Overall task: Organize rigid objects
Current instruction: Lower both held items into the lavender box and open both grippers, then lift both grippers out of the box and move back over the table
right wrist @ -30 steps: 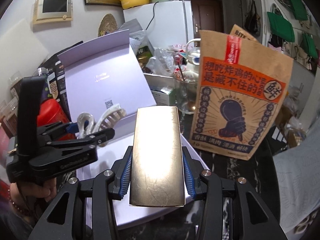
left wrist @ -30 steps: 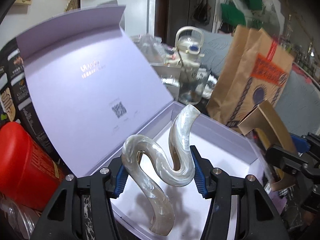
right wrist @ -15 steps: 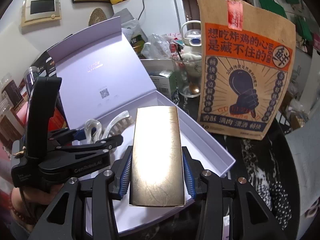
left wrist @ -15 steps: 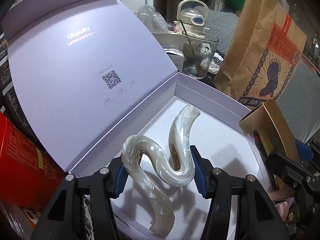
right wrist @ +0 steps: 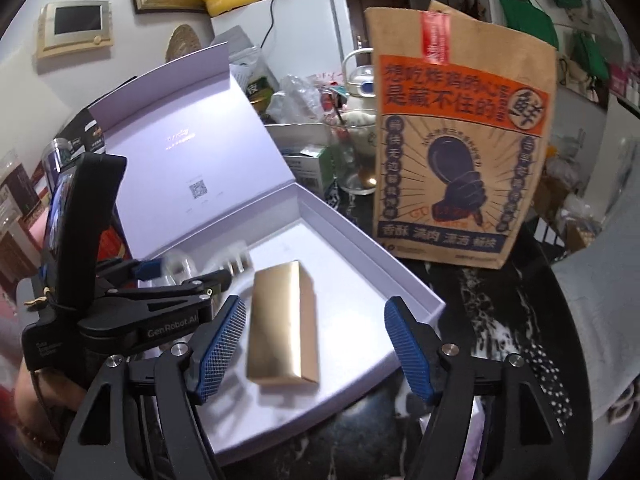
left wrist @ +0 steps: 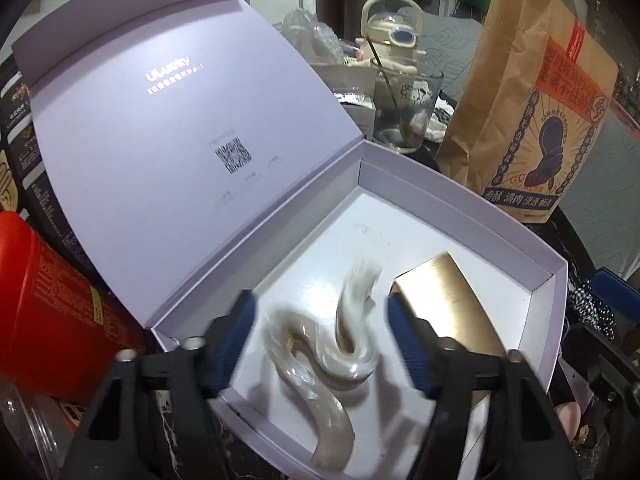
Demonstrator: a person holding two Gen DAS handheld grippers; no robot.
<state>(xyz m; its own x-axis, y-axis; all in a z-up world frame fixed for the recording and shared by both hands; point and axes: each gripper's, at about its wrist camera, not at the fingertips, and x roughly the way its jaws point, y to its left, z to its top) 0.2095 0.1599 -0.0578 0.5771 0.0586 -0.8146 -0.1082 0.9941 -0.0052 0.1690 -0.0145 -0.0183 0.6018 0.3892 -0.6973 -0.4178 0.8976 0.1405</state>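
Observation:
A pearly S-shaped hair clip (left wrist: 332,364) lies blurred in the open lilac box (left wrist: 460,204), between the spread fingers of my left gripper (left wrist: 320,340), which is open. A gold rectangular block (right wrist: 284,328) lies in the same box (right wrist: 360,240), between the spread fingers of my right gripper (right wrist: 312,352), which is open. The block also shows in the left wrist view (left wrist: 452,308) to the right of the clip. The left gripper (right wrist: 180,280) shows in the right wrist view, over the box's left part.
The box lid (left wrist: 160,140) stands open at the back left. A brown paper bag (right wrist: 460,152) stands right of the box. A glass with a spoon (left wrist: 404,108) and a kettle (left wrist: 392,36) stand behind. A red canister (left wrist: 52,312) is on the left.
Both grippers have opened. The hair clip and the gold block have dropped out of the jaws into the box. Both grippers came lower over the box.

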